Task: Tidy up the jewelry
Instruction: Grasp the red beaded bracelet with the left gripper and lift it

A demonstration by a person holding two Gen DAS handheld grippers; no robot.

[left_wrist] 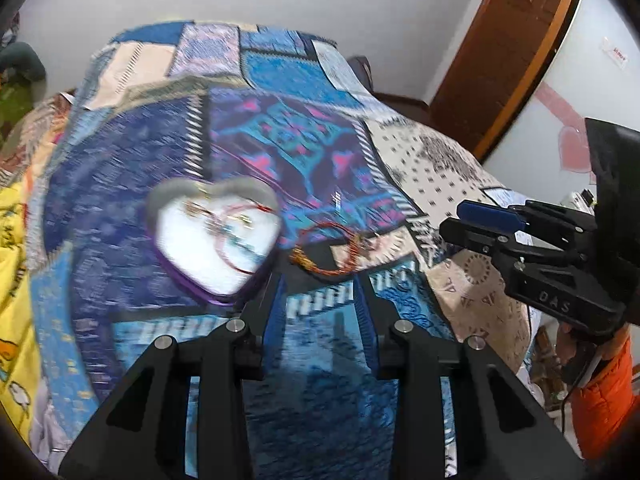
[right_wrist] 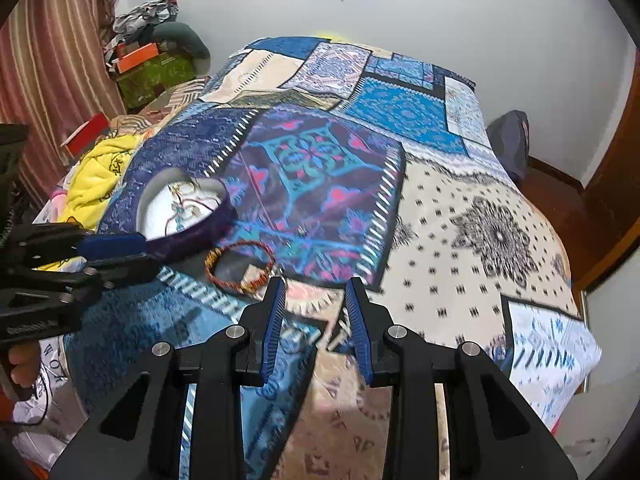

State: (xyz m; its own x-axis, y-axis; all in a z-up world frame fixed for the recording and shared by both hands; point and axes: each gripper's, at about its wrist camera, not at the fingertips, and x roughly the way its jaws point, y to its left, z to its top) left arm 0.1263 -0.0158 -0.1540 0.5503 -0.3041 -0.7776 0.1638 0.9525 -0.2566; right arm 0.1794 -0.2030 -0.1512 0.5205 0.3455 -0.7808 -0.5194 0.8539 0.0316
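Left tongs [left_wrist: 322,280] and right tongs [right_wrist: 314,292] part-open, empty, flanking braided bracelet [right_wrist: 240,266]; heart-shaped box [right_wrist: 182,204] just beyond bracelet; open patchwork bedspread [right_wrist: 460,216] past it.

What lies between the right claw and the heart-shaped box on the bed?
A red and orange braided bracelet lies on the patchwork bedspread between the right claw and the heart-shaped box. The right wrist view shows it best.

One heart-shaped box [right_wrist: 184,216] with a tangle of jewelry inside, pieces too blurred to count. One braided bracelet [right_wrist: 240,266] on the bed [right_wrist: 460,220]. Two hand-held grippers: left [left_wrist: 322,276], right [right_wrist: 315,282].
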